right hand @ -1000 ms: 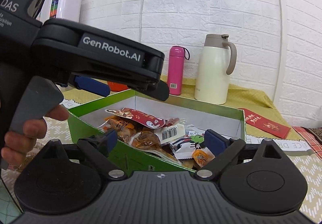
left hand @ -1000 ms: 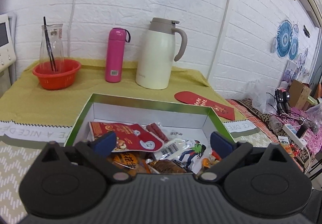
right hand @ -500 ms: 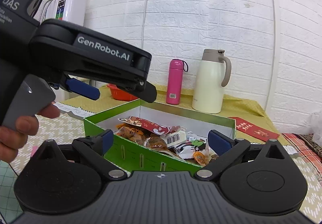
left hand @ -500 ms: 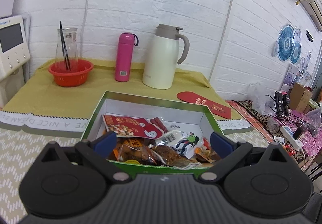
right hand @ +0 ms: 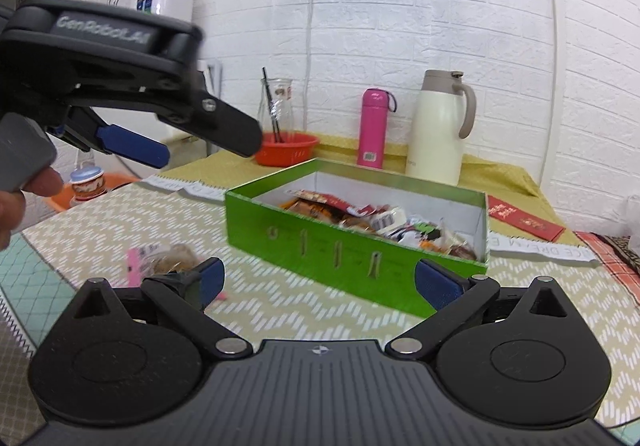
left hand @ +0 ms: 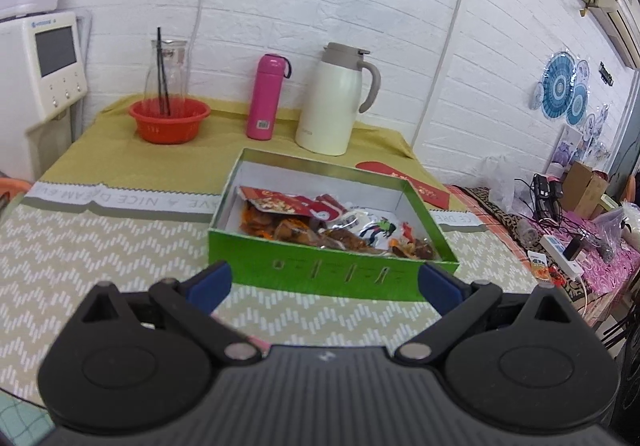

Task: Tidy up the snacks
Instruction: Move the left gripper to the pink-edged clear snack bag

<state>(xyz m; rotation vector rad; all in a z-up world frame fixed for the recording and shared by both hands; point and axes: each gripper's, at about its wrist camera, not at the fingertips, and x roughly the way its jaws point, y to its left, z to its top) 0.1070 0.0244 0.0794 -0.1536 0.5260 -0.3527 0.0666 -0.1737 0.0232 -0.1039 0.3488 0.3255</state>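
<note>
Mostly done: green box mid-counter, toward its far edge, holds a pile of snacks. One loose snack lies on the counter just beside the box. Left gripper and right gripper jaws wide, empty.

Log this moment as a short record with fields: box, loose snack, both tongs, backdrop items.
box: green box, open, snack packets piled inside
loose snack: pink-edged packet on the mat, outside the box, blurred
left tongs: open, empty, facing the box
right tongs: open, empty
backdrop: pink bottle, white jug, red basin
</note>
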